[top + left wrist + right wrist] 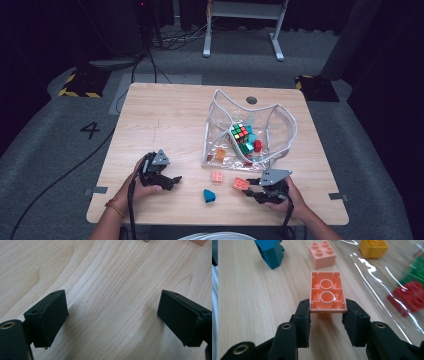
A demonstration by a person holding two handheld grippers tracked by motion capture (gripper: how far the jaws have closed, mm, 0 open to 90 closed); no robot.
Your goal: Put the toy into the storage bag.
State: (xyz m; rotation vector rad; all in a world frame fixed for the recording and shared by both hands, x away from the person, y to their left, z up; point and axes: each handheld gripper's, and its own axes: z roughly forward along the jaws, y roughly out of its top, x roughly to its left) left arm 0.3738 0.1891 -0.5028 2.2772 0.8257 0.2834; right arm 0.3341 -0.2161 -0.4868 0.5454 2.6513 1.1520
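Black jaws of the right gripper (327, 315) rise at the bottom of the right gripper view, clamped on the near end of an orange building brick (327, 292) whose hollow underside with two round tubes faces the camera. Beyond the brick lies a pale pink four-stud brick (322, 254); a blue block (270, 252) sits up and to the left of the jaws, and to their right a yellow brick (373, 248), a red brick (409, 298) and a green one (415, 277) lie behind clear plastic.

Seen from the left gripper view, the left gripper (112, 315) has its jaws spread wide with only bare wooden table (105, 270) between them.

From the high view, the left gripper (170, 181) rests low on the table, well apart from the right gripper (251, 192), which holds the orange building brick (240, 184) just in front of the clear zip pouch (280, 125). Inside the pouch sits a Rubik's cube (240, 132) with more bricks.
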